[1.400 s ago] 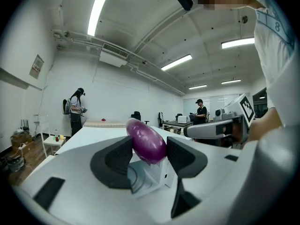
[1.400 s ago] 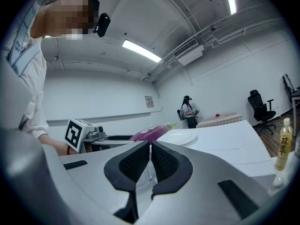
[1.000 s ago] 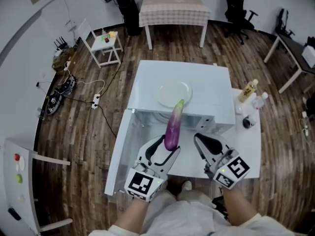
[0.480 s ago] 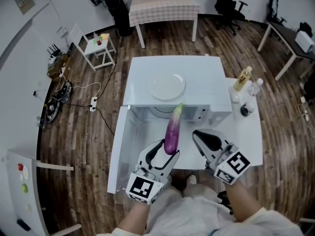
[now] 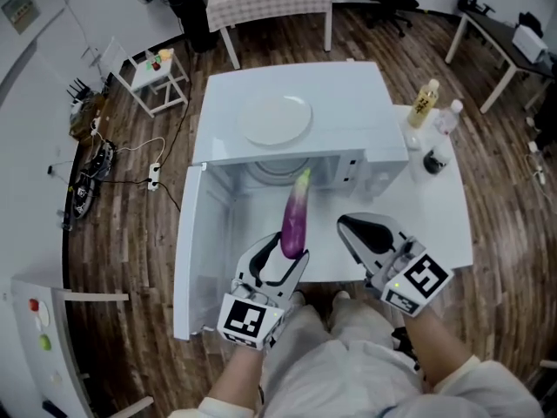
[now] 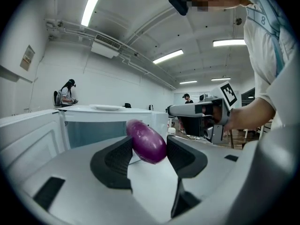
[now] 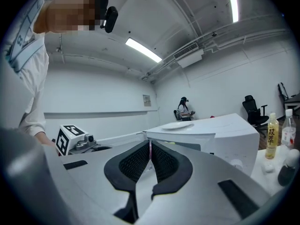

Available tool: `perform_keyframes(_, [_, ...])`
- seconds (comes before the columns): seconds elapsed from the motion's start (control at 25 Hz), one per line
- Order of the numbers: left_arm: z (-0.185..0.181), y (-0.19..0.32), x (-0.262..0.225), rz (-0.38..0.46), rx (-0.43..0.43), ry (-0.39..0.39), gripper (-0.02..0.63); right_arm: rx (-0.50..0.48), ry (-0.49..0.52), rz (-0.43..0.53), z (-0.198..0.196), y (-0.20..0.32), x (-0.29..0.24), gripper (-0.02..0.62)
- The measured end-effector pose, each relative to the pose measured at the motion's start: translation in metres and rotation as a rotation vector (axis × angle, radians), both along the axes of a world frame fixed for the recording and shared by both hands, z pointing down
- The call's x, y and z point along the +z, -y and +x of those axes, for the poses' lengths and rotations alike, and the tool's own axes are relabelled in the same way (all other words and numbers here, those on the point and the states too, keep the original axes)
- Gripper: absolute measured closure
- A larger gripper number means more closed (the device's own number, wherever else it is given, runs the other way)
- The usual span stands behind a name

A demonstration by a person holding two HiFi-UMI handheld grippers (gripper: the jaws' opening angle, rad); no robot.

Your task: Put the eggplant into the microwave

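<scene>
Eggplant (image 5: 295, 219), purple with its green stem end aimed at twelve o'clock, is clamped by its rounded butt end in the left gripper (image 5: 288, 252); the left gripper view shows both pads pressing its sides. It is held off any surface, in front of the open mouth of the microwave (image 5: 348, 103). From the head view its stem end reaches the front edge of the opening, and I cannot tell whether it has crossed it. At nine o'clock from that claw the microwave door (image 5: 197, 244) stands swung wide. At three o'clock the right gripper (image 5: 348, 225) has its jaws together with nothing between them. Farther out at twelve o'clock, a white plate (image 5: 276, 118) lies on the microwave's top. At two o'clock a yellow bottle (image 5: 422, 103) stands on the white table (image 5: 448, 225).
</scene>
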State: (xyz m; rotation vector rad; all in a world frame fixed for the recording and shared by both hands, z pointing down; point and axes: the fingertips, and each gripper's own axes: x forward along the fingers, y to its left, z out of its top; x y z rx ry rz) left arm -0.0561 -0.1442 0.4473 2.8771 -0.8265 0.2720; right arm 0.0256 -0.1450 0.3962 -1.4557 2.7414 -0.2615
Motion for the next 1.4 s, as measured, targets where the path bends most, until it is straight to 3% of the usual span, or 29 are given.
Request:
perform_keyframes(0.44, [0.019, 0.068, 0.069, -0.010, -0.029, 0.057, 0.377, -0.003, -0.026, -0.011, -0.008, 0.012, 0.053, 0.560])
perform_keyframes(0.76, [0.026, 0.116, 0.100, -0.044, -0.113, 0.089, 0.377, -0.008, -0.067, 0.032, -0.012, 0.042, 0.083, 0.560])
perform_keyframes(1.04, [0.027, 0.139, 0.108, -0.083, -0.148, 0.100, 0.377, -0.047, -0.159, 0.067, -0.028, 0.060, 0.100, 0.560])
perform_keyframes(1.4, [0.030, 0.173, 0.114, -0.090, -0.171, 0.148, 0.377, -0.028, -0.169, 0.057, -0.031, 0.078, 0.106, 0.560])
